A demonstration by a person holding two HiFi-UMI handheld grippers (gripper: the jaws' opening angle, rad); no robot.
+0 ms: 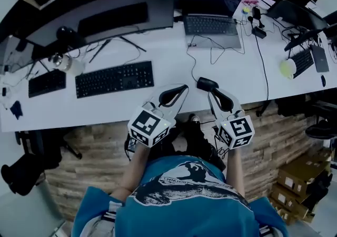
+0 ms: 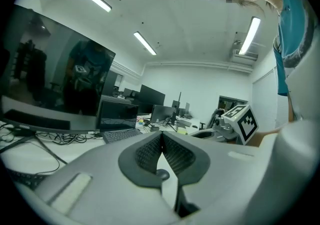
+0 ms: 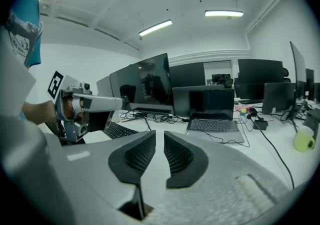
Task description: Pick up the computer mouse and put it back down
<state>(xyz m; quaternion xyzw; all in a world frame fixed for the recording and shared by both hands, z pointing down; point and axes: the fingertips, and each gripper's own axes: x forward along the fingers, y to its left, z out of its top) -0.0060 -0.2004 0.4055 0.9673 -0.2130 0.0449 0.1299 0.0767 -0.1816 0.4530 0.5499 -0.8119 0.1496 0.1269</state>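
While the computer mouse (image 1: 207, 84) lies on the white desk (image 1: 105, 105) near its front edge, to the right of the black keyboard (image 1: 115, 79), the right gripper (image 1: 214, 94) has its tips just beside it. Its jaws stand a narrow slit apart with nothing between them. The left gripper (image 1: 181, 90), close alongside, has its jaws pressed together and empty. Farther back sits a laptop (image 1: 211, 24).

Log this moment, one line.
mouse: on desk, ungripped | left tool: shut, empty | right tool: slightly open, empty, tip beside mouse
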